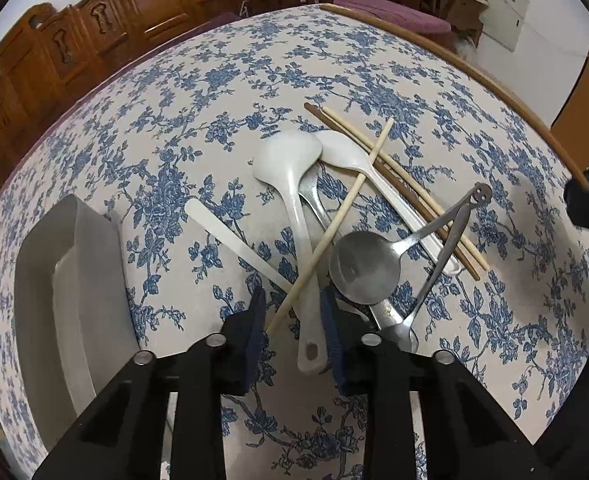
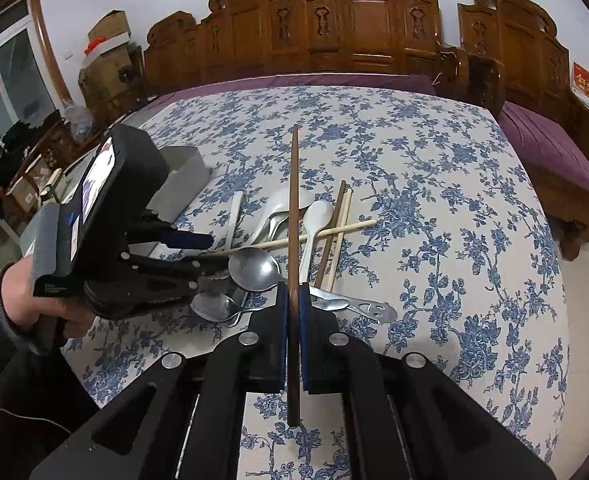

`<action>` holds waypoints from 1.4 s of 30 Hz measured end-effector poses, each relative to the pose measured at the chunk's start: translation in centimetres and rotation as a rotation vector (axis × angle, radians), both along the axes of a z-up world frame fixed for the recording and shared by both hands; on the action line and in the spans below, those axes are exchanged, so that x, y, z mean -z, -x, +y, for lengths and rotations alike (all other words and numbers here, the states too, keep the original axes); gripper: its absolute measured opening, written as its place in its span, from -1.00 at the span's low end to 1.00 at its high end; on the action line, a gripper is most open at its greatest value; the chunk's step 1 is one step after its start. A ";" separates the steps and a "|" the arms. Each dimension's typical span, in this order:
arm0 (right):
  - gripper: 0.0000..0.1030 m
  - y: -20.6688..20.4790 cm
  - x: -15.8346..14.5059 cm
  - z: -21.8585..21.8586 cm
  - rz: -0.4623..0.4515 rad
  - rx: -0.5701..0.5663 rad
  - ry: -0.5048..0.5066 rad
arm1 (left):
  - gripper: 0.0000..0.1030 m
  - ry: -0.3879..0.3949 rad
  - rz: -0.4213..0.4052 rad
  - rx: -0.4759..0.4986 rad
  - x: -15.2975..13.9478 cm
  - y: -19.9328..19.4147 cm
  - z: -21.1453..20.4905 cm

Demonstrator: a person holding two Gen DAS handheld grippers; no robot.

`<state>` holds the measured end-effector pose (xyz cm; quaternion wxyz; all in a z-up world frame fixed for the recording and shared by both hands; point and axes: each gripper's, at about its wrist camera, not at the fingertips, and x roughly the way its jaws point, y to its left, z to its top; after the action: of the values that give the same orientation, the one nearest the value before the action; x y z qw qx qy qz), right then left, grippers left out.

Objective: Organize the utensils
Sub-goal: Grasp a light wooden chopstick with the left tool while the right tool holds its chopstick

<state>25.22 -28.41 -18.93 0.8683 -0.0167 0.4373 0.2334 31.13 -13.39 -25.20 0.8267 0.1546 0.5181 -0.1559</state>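
**Right gripper grips a dark chopstick; left one straddles a white spoon handle**

Your right gripper [image 2: 293, 312] has its jaws pressed narrow on a dark brown wooden chopstick [image 2: 293, 216], which runs straight out ahead over the pile, with its rear end sticking back past the blue pads. Only the right wrist view shows this grip; in the left wrist view your right gripper is just a dark shape cut off at the frame's right edge.

Your left gripper [image 1: 293, 316] has its jaws set wide on either side of the handle of a large white plastic spoon [image 1: 294, 208]. The pads are not closed on it. A pale wooden chopstick [image 1: 334, 224] crosses that handle at a slant between the pads.

The utensils lie heaped near the middle of the blue-flowered tablecloth on the table [image 1: 174, 128]. The left view shows a round steel spoon [image 1: 364, 266], a second white spoon [image 1: 358, 160], a flat white spatula [image 1: 234, 246], a further pair of chopsticks toward the table's right edge, and a steel handle with a smiling face cut-out [image 1: 480, 194].

A white rectangular tray [image 1: 74, 280] sits by the table's left edge. The left view looks into it, though the gripper body hides its near end; in the right view your left gripper covers most of it.

Utensils under the steel spoon are hard to tell apart.
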 end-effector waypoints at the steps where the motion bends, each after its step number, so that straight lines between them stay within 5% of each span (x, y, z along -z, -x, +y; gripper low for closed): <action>1: -0.88 0.0 0.0 0.1 0.001 -0.001 0.001 | -0.52 0.002 -0.001 -0.004 0.0 -0.2 0.1; 15: -0.88 -0.1 0.3 -0.2 0.018 0.015 -0.003 | -0.56 0.003 0.017 0.051 0.4 -0.9 -0.5; 21: -0.88 -0.3 0.5 -0.4 0.029 0.026 0.001 | -0.83 0.025 0.037 0.066 0.6 -0.7 -0.4; 26: -0.88 -0.3 0.5 -0.5 0.031 0.026 0.000 | -0.87 0.033 0.039 0.071 0.6 -0.2 -0.4; 42: -0.88 -0.1 0.5 0.2 0.027 0.006 0.009 | -0.92 0.076 -0.034 -0.006 -2.2 3.8 2.4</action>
<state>25.31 -28.22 -19.44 0.8631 -0.0160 0.4499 0.2289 27.36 -10.96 -22.95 0.8410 0.1243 0.4983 -0.1702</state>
